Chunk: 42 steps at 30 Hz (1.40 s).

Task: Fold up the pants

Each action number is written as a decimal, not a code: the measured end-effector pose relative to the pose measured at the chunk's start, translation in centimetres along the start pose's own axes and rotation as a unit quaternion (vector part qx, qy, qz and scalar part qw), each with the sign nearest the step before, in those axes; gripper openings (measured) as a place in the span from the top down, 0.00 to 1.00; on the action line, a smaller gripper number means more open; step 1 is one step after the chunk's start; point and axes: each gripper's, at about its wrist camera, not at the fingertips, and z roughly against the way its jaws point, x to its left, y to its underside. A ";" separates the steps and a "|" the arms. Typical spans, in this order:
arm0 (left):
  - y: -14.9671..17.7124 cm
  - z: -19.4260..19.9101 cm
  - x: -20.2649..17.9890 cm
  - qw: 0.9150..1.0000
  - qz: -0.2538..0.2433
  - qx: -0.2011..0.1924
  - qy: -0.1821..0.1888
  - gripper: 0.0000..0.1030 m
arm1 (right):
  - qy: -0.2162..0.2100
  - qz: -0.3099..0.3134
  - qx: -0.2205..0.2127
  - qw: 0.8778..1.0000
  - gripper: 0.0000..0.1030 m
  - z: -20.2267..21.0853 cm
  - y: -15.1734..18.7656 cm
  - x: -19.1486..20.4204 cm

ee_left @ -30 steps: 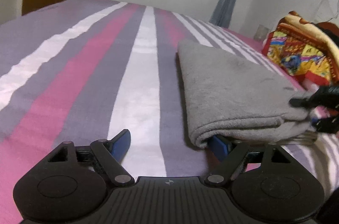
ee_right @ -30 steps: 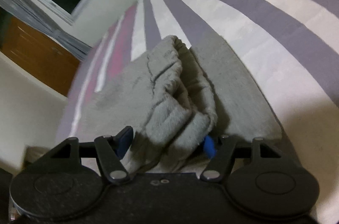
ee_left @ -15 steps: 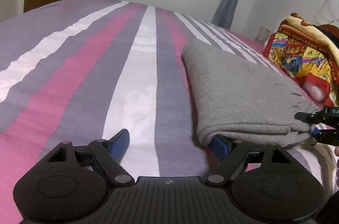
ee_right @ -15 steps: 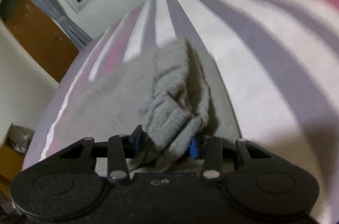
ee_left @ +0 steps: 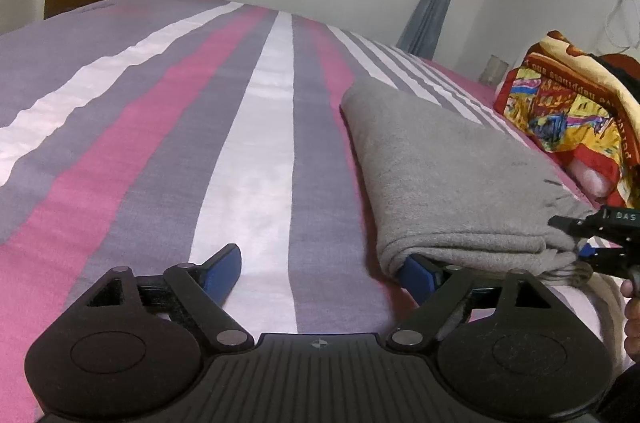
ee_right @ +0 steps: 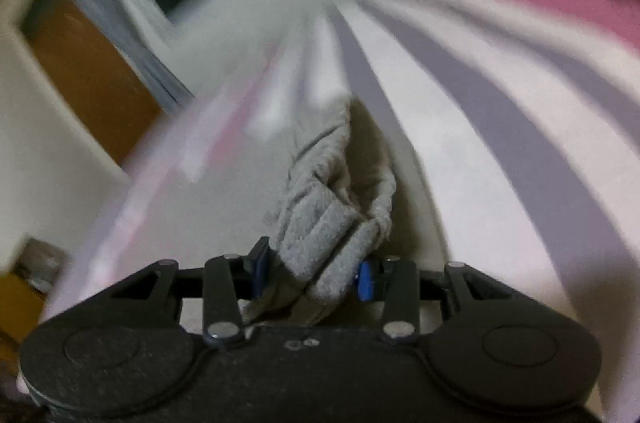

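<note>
Folding is well advanced: the grey sweatpants (ee_left: 452,179) lie as a flat, doubled rectangle on the striped bed (ee_left: 256,151), beside a patterned blanket (ee_left: 568,111). The right hand-held gripper (ee_right: 312,273) is clamped on a bunched end of the fabric at the near edge. The left hand-held gripper (ee_left: 320,271) has just been opening; its jaws stand wide apart, one blue pad (ee_left: 222,269) on the bare sheet, the other tucked under the near left corner of the pants, pressing on nothing. Judged step: setting down the last fold. Next, the right would probably release and the edge need smoothing square.
</note>
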 end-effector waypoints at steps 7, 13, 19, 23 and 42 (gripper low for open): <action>-0.1 0.0 0.2 1.000 0.000 -0.001 0.002 0.18 | -0.030 0.000 -0.040 0.999 0.61 2.5 -0.2 0.5; 0.0 -0.1 -0.1 1.000 -0.006 -0.001 -0.001 0.16 | -0.009 -0.006 -0.013 1.000 0.62 0.9 0.1 -1.1; -0.1 -0.2 0.1 1.000 -0.003 -0.001 0.002 0.16 | -0.003 0.006 -0.016 1.000 0.60 1.6 -0.2 -0.2; -0.1 -0.2 0.1 1.000 -0.001 -0.002 0.003 0.16 | -0.021 0.020 -0.044 0.999 0.60 2.3 -0.6 0.4; 0.0 -0.2 -0.1 1.000 -0.005 -0.002 -0.001 0.16 | 0.006 0.001 -0.003 1.000 0.59 0.4 -0.6 -0.4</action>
